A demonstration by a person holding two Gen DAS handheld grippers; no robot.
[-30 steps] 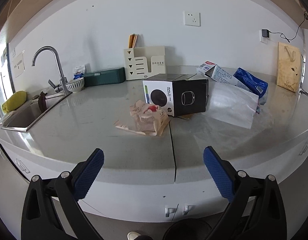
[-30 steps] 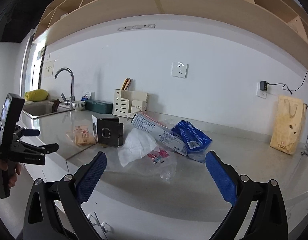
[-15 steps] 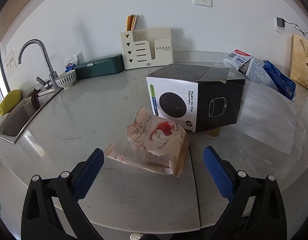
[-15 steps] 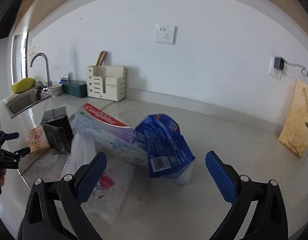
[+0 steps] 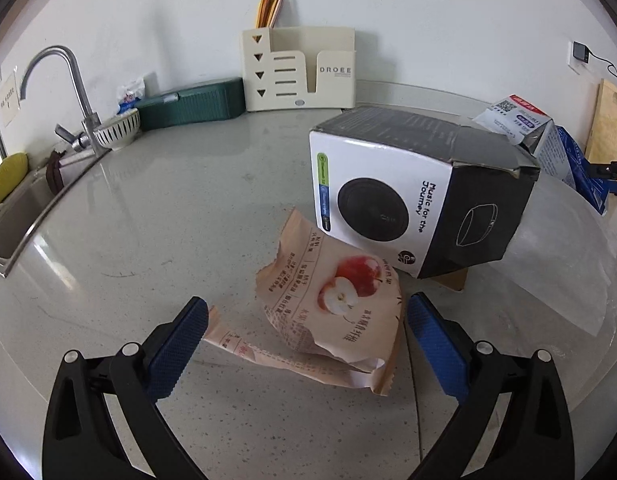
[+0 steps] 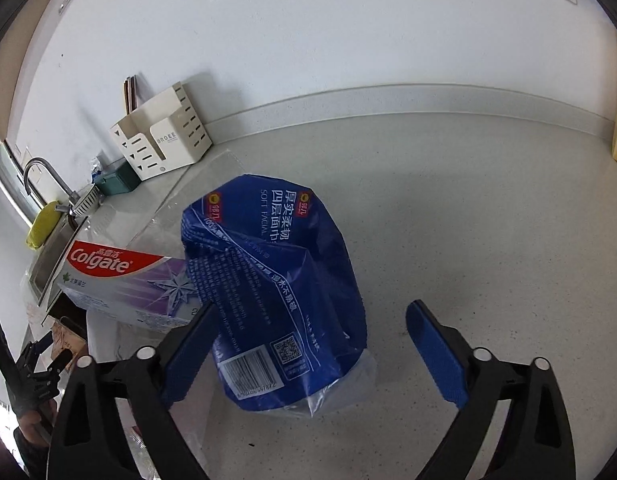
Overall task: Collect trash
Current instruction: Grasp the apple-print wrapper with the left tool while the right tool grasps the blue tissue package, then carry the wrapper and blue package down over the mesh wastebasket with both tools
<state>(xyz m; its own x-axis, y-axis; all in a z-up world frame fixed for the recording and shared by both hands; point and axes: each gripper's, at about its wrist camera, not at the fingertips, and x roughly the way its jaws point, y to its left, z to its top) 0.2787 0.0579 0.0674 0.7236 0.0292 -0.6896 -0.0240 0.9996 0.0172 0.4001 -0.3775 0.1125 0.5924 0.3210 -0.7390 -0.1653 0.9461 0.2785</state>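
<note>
Nothing was collected yet, as far as I could judge. My left gripper (image 5: pixel 306 322) had its jaws wide around the torn apple snack wrapper (image 5: pixel 332 304) on the tabletop (image 5: pixel 168 208). My right gripper (image 6: pixel 308 330), jaws equally wide, straddled the blue tissue pack (image 6: pixel 276 280). The speaker box (image 5: pixel 416 196) and toothpaste box (image 6: pixel 124 280) lay untouched.

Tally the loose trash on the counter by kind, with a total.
Cardboard boxes: 2, the speaker box and the Colgate box.
Printed wrappers: 2, the apple snack bag and the blue tissue pack.
Clear plastic bags: 1.
Total: 5.
</note>
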